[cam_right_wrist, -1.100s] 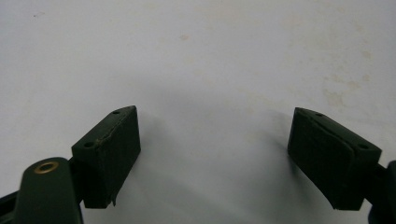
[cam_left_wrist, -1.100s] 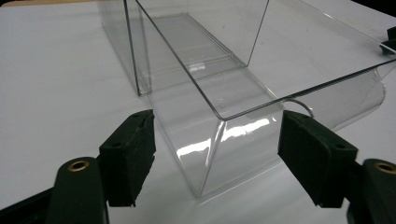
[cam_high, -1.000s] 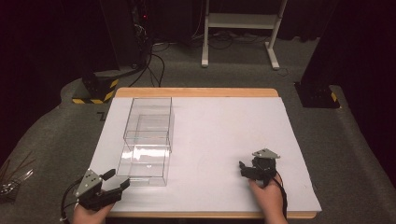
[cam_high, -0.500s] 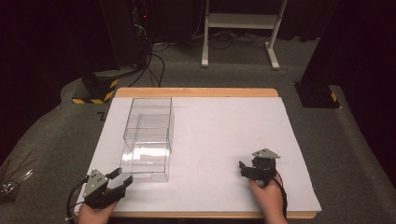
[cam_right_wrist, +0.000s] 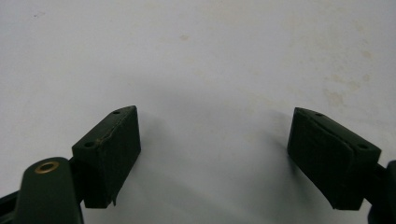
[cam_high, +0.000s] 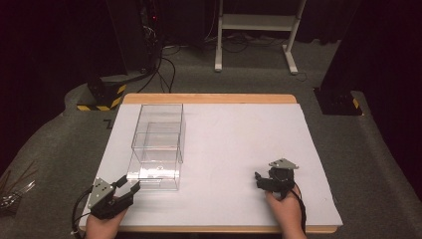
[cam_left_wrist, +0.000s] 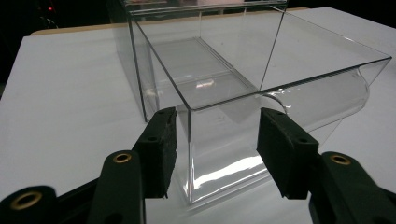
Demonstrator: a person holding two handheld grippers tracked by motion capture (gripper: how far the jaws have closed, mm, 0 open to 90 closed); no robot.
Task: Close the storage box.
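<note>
**Corner pinch on a slick box: the hold may slide off**

The left tool (cam_left_wrist: 217, 144) has just been closing, and the near corner of the clear box (cam_left_wrist: 317, 93) stands between its jaws. One pad (cam_left_wrist: 161, 144) lies against the side wall and the other sits against the front wall. They look pressed onto the corner, though the clear plastic makes the contact hard to read. The box stands upright and open-topped on the worktop (cam_high: 239, 139), straight ahead of the left tool and well off to the far side of the right tool (cam_high: 259, 179). The right tool's jaws are spread wide over bare worktop with nothing between them.

The main risk is the grip itself. The two pads bear on walls that meet at an angle, not on parallel faces, so a squeeze would tend to push the corner forward out of the jaws. On smooth plastic that could make the box skid away across the white sheet or twist about its far end.

A second risk comes with any lift. The hold is at one low corner, and the long body reaches ahead of the tool. The far end would probably sag or drag, and the box could swing and drop.

Thin walls may also flex or crack if the squeeze is too hard. The right tool is too far aside to steady the box should it start to slip.
</note>
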